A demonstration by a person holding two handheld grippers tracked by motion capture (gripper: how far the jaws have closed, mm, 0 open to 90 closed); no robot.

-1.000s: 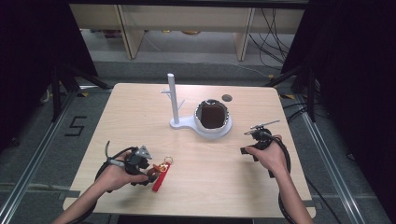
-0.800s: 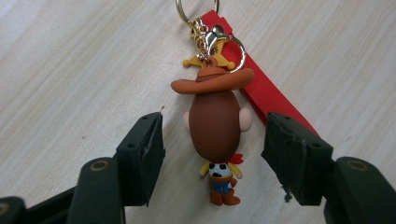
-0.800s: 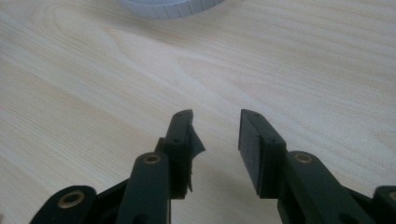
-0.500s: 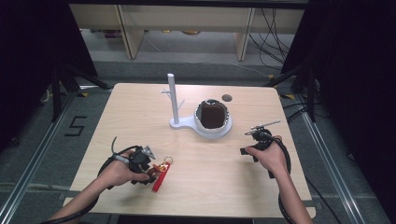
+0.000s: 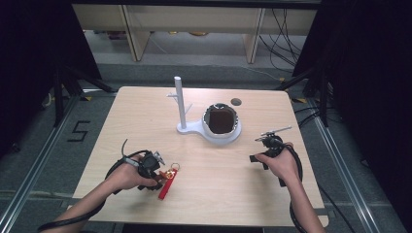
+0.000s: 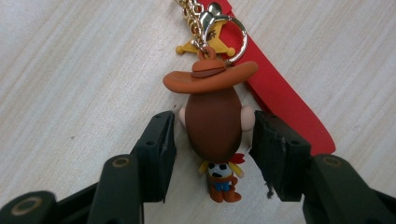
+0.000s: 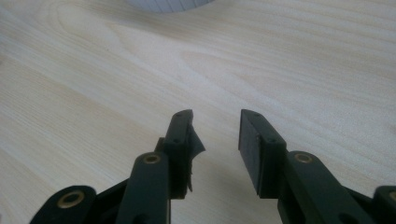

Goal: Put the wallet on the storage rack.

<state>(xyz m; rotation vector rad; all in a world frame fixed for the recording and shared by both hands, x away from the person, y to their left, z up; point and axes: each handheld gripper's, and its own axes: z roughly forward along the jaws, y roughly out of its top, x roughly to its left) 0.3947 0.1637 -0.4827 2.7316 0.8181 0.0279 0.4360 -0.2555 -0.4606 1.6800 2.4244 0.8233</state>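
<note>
A keychain lies flat on the table: a small cowboy figure (image 6: 212,126) with an orange hat, a gold star charm (image 6: 205,44) and a red strap (image 6: 285,102). My left gripper (image 6: 213,122) is open and straddles the figure's brown head, one jaw close on each side. From above, the left gripper (image 5: 154,167) sits at the front left with the red strap (image 5: 166,188) beside it. My right gripper (image 7: 215,116) is open and holds nothing, low over bare wood. In the high view the right gripper (image 5: 262,148) is at the front right.
A white stand (image 5: 180,104) with an upright post and short pegs rises at mid-table. Its round white base (image 5: 234,135) holds a dark brown object (image 5: 221,122). A small dark disc (image 5: 236,102) lies behind it. The table edge (image 5: 311,160) runs just right of my right hand.
My left gripper has edged slightly right, closer onto the keychain. The right gripper has stayed in place.
</note>
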